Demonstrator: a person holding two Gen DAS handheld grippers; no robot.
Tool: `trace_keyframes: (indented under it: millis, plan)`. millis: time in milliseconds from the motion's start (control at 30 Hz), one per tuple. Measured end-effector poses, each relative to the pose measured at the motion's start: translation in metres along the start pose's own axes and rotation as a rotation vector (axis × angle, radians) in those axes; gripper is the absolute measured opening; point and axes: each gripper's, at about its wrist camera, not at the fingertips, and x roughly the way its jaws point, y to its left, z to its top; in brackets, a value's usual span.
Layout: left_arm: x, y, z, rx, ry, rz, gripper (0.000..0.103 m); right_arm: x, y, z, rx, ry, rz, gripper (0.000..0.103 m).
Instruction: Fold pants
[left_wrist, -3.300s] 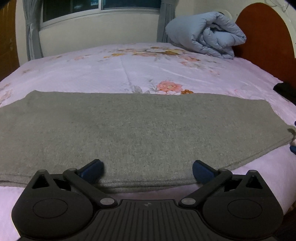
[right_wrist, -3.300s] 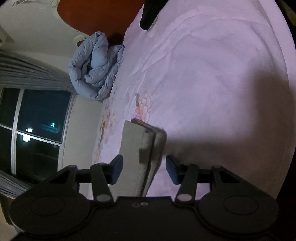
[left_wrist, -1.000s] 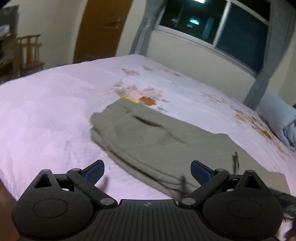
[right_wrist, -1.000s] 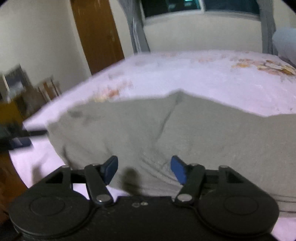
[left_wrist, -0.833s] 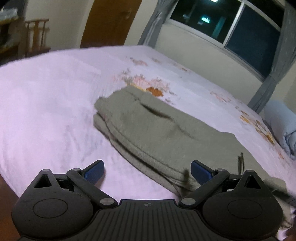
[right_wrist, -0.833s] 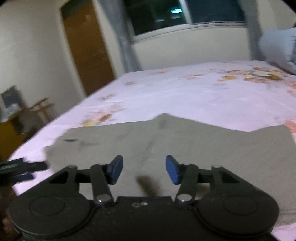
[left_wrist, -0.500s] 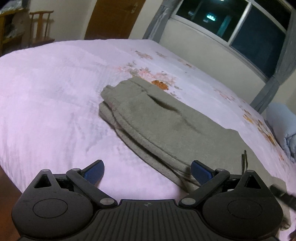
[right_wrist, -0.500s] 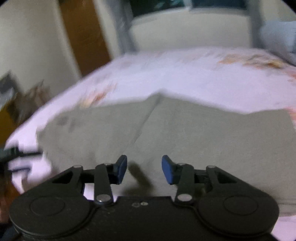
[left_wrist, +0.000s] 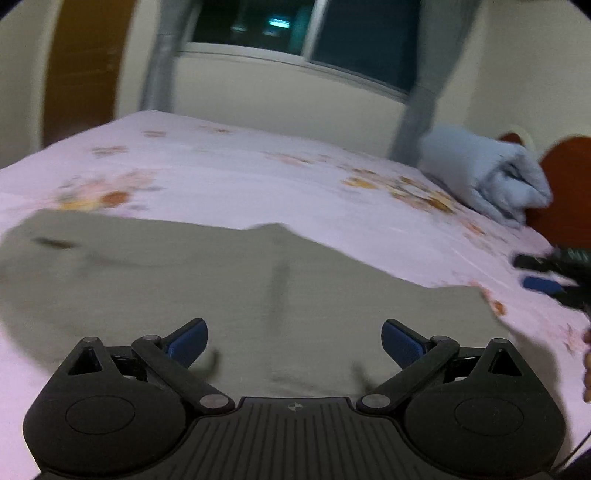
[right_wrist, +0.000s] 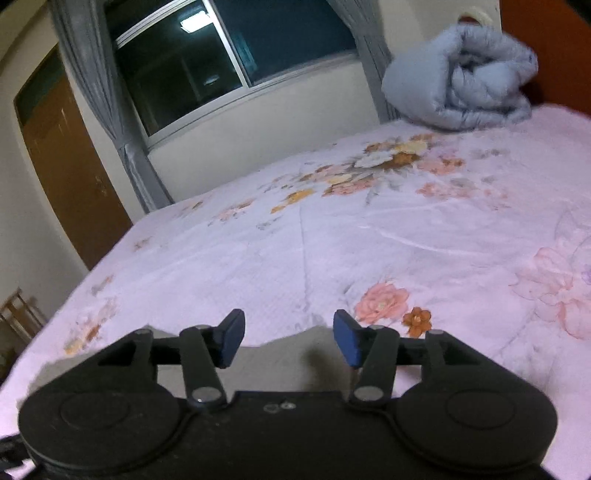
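The grey-green pants (left_wrist: 229, 288) lie flat, folded lengthwise, across the near part of the pink floral bed (left_wrist: 295, 184). My left gripper (left_wrist: 293, 341) is open and empty, hovering over the near edge of the pants. My right gripper shows at the right edge of the left wrist view (left_wrist: 550, 273), over the bed beyond the pants' right end. In the right wrist view my right gripper (right_wrist: 288, 338) is open and empty, and only a strip of the pants (right_wrist: 280, 358) shows under its fingers.
A rolled light-blue duvet (right_wrist: 461, 85) lies at the head of the bed by the red-brown headboard (left_wrist: 565, 177). A dark window (right_wrist: 207, 62) with grey curtains and a brown door (right_wrist: 62, 162) stand beyond the far side of the bed.
My left gripper has swung from the waistband end to face the pants square on. My right gripper has risen and tilted up, so most of the pants have dropped out of its view.
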Motion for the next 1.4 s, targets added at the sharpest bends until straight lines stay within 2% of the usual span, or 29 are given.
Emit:
trace_keyframes:
  millis: [100, 133, 200, 233, 267, 300, 367, 433, 500, 567, 633, 700, 733, 800, 833, 900, 933, 1033, 1067, 1167, 1300, 1400]
  plan:
    - [0.026, -0.021, -0.004, 0.011, 0.045, -0.038, 0.1, 0.02, 0.0, 0.008, -0.01, 0.057, 0.085, 0.04]
    - [0.034, -0.024, -0.008, 0.007, 0.07, -0.047, 0.1, 0.032, -0.004, 0.007, 0.012, 0.094, 0.105, 0.035]
    - [0.046, -0.028, -0.023, 0.051, 0.1, 0.005, 0.1, 0.057, -0.014, 0.002, 0.045, 0.185, 0.067, 0.029]
    - [0.054, -0.027, -0.033, 0.06, 0.143, 0.024, 0.101, 0.073, -0.025, -0.003, 0.077, 0.261, 0.049, 0.022]
    - [0.052, -0.025, -0.038, 0.067, 0.111, 0.013, 0.101, 0.084, -0.035, -0.009, 0.092, 0.295, 0.035, 0.012]
    - [0.051, -0.027, -0.038, 0.079, 0.108, 0.014, 0.101, 0.086, -0.043, -0.012, 0.097, 0.295, 0.018, 0.0]
    - [0.047, -0.028, -0.034, 0.089, 0.114, 0.02, 0.102, 0.075, -0.054, -0.01, 0.139, 0.268, 0.059, 0.0]
    - [0.039, -0.027, -0.03, 0.074, 0.099, 0.031, 0.102, 0.044, -0.049, -0.006, 0.079, 0.184, 0.068, 0.015]
    - [0.03, -0.024, -0.03, 0.076, 0.078, 0.041, 0.102, 0.017, -0.044, -0.012, 0.039, 0.183, 0.112, 0.015]
    - [0.028, -0.024, -0.034, 0.098, 0.088, 0.049, 0.102, -0.002, -0.034, -0.025, -0.056, 0.199, 0.124, 0.015]
    - [0.024, -0.026, -0.037, 0.135, 0.1, 0.058, 0.103, -0.017, -0.021, -0.047, -0.195, 0.244, 0.064, 0.014]
    - [0.023, -0.028, -0.036, 0.165, 0.122, 0.081, 0.103, -0.019, -0.016, -0.067, -0.322, 0.302, -0.071, 0.019]
    - [0.02, -0.027, -0.034, 0.165, 0.125, 0.08, 0.103, -0.025, -0.017, -0.065, -0.313, 0.283, -0.084, 0.019]
    - [0.012, -0.026, -0.033, 0.161, 0.115, 0.073, 0.103, -0.051, -0.021, -0.058, -0.209, 0.194, -0.012, 0.02]
    - [0.01, -0.024, -0.033, 0.159, 0.115, 0.073, 0.103, -0.06, -0.018, -0.059, -0.195, 0.189, 0.011, 0.02]
    - [0.008, -0.021, -0.035, 0.16, 0.117, 0.073, 0.103, -0.061, -0.004, -0.067, -0.259, 0.254, -0.004, 0.024]
    - [0.007, -0.02, -0.036, 0.167, 0.119, 0.077, 0.103, -0.06, 0.0, -0.072, -0.273, 0.278, 0.002, 0.022]
    - [0.004, -0.015, -0.035, 0.174, 0.109, 0.086, 0.103, -0.049, 0.01, -0.084, -0.329, 0.326, -0.064, 0.025]
    - [0.003, -0.012, -0.034, 0.175, 0.104, 0.093, 0.103, -0.047, 0.011, -0.084, -0.316, 0.334, -0.067, 0.023]
    - [-0.001, -0.001, -0.031, 0.162, 0.091, 0.087, 0.103, -0.037, 0.012, -0.08, -0.283, 0.327, -0.096, 0.025]
    - [-0.001, 0.016, -0.028, 0.162, 0.091, 0.121, 0.103, -0.034, 0.01, -0.085, -0.243, 0.259, -0.148, 0.024]
    - [0.003, 0.03, -0.027, 0.158, 0.103, 0.148, 0.103, -0.028, 0.004, -0.084, -0.214, 0.263, -0.196, 0.029]
